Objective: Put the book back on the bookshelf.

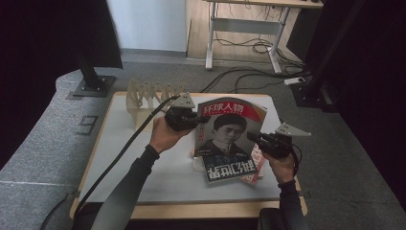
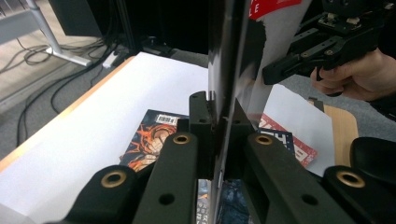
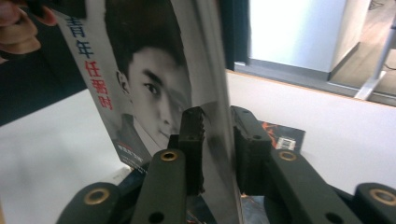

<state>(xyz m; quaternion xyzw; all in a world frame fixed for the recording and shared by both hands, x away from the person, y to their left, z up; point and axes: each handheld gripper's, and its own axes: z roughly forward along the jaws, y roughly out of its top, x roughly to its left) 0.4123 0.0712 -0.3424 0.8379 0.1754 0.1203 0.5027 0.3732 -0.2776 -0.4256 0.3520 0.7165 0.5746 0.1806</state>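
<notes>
Left gripper (image 1: 195,119) pinches the glossy portrait-cover magazine (image 1: 229,132) at its left edge; right gripper (image 1: 254,139) clamps the right edge, magazine lifted above the white table (image 1: 119,158) over other magazines (image 1: 230,170). Likely light, floppy, slick, so hold both edges.

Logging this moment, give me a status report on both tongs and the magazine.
Left tongs and right tongs both shut on the magazine, held upright off the table. Other magazines lie beneath. Wooden rack behind, apart.
</notes>
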